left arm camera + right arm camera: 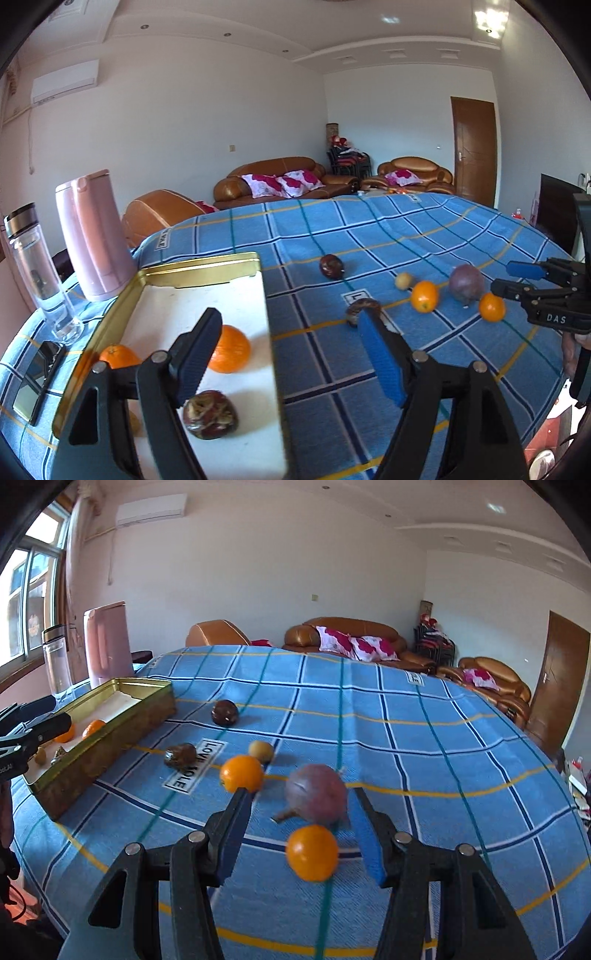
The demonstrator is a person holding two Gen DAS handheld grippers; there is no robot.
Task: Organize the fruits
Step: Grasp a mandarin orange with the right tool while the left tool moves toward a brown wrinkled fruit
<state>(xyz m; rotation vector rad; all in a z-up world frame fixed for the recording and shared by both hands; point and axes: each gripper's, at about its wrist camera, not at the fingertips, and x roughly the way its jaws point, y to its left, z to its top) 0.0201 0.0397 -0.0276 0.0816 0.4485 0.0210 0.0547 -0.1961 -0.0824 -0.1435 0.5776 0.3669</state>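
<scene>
A gold-rimmed tray (207,266) with a white floor holds two oranges (229,349) and a wrinkled brown fruit (210,413). My left gripper (289,315) hangs open over the tray's right edge with nothing between its fingers. On the blue checked cloth lie a dark fruit (224,712), a brown fruit (180,755), a small yellow fruit (261,751), two oranges and a purple fruit (316,799). My right gripper (301,794) is open. The near orange (312,853) lies between its fingers, untouched, and the other orange (242,773) sits by the left fingertip.
A pink kettle (94,236) and a clear bottle (37,269) stand left of the tray, and a dark phone-like slab (37,380) lies beside it. Brown sofas (280,177) stand beyond the table's far edge. The cloth drops off at the right edge (546,369).
</scene>
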